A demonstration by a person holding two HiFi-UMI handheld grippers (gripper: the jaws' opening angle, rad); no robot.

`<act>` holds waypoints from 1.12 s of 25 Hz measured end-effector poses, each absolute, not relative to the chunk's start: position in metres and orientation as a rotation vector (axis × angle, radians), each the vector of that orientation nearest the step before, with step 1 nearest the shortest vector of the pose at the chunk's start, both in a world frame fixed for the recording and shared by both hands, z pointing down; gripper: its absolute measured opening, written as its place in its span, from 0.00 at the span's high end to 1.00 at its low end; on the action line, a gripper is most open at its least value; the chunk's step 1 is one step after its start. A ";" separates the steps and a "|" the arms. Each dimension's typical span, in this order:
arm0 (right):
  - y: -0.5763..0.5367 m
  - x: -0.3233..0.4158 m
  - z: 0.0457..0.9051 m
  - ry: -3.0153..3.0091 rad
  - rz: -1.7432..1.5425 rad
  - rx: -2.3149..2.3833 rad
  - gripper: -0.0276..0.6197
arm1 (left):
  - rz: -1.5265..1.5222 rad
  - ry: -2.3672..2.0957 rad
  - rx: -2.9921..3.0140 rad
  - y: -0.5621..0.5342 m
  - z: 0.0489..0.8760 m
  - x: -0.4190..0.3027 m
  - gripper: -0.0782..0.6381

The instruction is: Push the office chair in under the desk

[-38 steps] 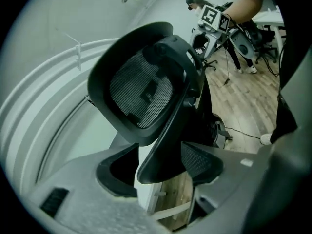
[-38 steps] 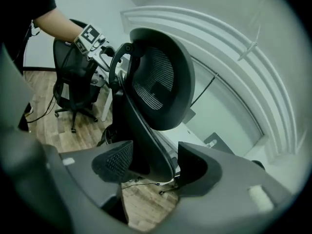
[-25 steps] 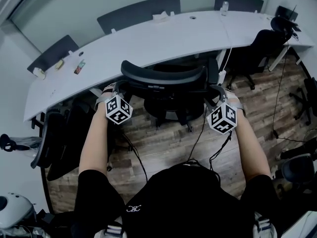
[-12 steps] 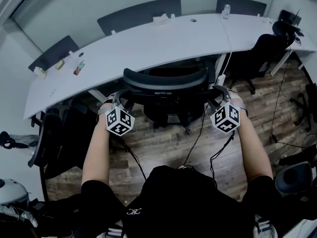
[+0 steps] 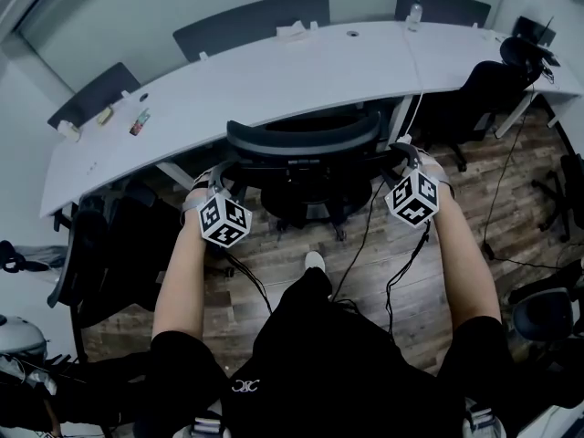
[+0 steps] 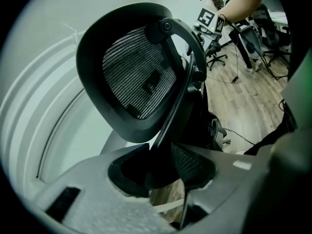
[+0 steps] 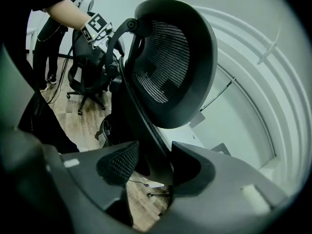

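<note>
The office chair (image 5: 306,140) stands upright on the wooden floor (image 5: 301,245), its backrest towards the person and its seat facing the white curved desk (image 5: 274,71). The top bar of the backrest runs left to right, roughly along the desk's near edge. The front of the seat is already in the shadow under the desktop, while the backrest is outside it, just short of the edge.

The left gripper (image 5: 219,173) is at the backrest's left side and the right gripper (image 5: 401,158) at its right side, both pointing forward and down at the chair.

In the left gripper view the left gripper (image 6: 163,167) has the black side rail of the office chair (image 6: 136,77) between its jaws. They have just been closing, and the rail fills the gap, so the pads clasp it.

In the right gripper view the right gripper (image 7: 153,167) has the opposite rail of the office chair (image 7: 165,67) between its jaws. These have just been opening a little, yet the rail spans the gap and appears to touch both pads.

On the desk a few small items (image 5: 139,121) lie near the left end, and what looks like a small bottle (image 5: 415,12) stands at the far edge; its contents cannot be made out
</note>
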State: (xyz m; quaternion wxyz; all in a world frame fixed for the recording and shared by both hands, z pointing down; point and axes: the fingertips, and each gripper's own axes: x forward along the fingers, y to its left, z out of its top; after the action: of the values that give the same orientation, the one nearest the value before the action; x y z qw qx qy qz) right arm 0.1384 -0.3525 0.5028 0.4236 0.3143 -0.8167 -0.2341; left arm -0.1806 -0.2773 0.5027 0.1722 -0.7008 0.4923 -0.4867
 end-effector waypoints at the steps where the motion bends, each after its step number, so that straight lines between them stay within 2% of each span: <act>1: -0.356 0.139 0.503 -2.043 -0.586 0.786 0.62 | -1.368 1.405 -1.994 -0.279 0.503 -0.180 0.69; 28: -0.523 0.137 0.497 -2.034 -0.567 0.726 0.61 | -1.246 1.548 -2.061 -0.417 0.494 -0.174 0.70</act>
State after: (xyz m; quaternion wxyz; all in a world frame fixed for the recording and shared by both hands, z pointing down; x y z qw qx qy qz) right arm 0.1367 -0.5229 0.4972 0.4390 0.2921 -0.8185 -0.2282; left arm -0.1741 -0.4173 0.4935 0.1391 -0.7129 0.5354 -0.4310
